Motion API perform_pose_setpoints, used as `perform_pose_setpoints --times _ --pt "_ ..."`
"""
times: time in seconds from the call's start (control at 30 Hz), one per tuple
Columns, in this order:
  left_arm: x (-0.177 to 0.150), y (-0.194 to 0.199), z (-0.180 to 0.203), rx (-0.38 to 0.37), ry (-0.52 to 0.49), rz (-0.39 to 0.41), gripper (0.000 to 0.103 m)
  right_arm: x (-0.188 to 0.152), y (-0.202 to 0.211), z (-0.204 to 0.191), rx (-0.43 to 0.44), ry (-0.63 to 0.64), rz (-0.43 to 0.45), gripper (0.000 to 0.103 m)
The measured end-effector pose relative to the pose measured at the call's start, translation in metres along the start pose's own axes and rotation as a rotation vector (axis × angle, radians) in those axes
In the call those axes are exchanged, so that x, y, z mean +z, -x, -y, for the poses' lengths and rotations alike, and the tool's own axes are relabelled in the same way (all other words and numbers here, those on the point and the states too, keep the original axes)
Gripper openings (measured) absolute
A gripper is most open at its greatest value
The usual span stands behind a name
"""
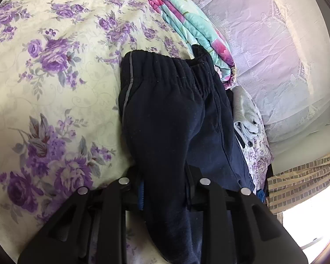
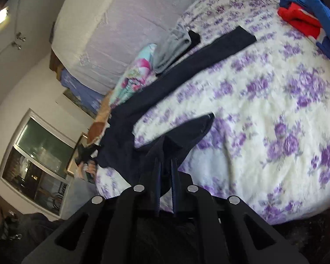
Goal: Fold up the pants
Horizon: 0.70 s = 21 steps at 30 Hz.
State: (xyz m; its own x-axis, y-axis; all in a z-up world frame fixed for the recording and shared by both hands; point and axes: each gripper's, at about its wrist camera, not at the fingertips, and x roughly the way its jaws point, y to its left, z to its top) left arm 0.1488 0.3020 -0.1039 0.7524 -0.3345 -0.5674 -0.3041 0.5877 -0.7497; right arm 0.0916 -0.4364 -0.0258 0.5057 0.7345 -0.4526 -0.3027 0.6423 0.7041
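The pants (image 1: 171, 114) are dark navy sweatpants with a gathered elastic waistband and a thin grey stripe down the side seam. They lie partly lifted on the bed, one leg (image 2: 204, 55) stretched flat, the other bunched and raised.

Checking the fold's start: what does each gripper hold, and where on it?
Both hold the navy pants: left gripper is shut on bunched fabric below the waistband, right gripper on a leg's end.

My left gripper (image 1: 165, 189) is clamped on the navy pants (image 1: 171, 110), waistband away from me. They drape over the floral bedspread (image 1: 44, 77), beside a folded turquoise quilt (image 1: 193, 28).
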Motion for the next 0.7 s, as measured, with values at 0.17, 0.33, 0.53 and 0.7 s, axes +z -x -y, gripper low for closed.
perform_pose_setpoints --times 0.17,0.33,0.53,0.7 --pt "0.000 0.000 -0.001 -0.010 0.009 0.000 0.026 0.089 -0.021 -0.006 0.045 -0.035 0.118 0.008" --pt "0.000 0.001 -0.002 -0.018 0.015 0.006 0.026 0.186 -0.101 0.034 -0.190 -0.194 0.156 0.012" --pt "-0.001 0.002 -0.005 -0.033 0.023 0.008 0.026 0.156 -0.101 0.074 -0.147 -0.306 0.100 0.039" --pt "-0.001 0.002 -0.005 -0.039 0.023 0.012 0.026 0.078 -0.089 0.078 -0.101 -0.374 -0.005 0.042"
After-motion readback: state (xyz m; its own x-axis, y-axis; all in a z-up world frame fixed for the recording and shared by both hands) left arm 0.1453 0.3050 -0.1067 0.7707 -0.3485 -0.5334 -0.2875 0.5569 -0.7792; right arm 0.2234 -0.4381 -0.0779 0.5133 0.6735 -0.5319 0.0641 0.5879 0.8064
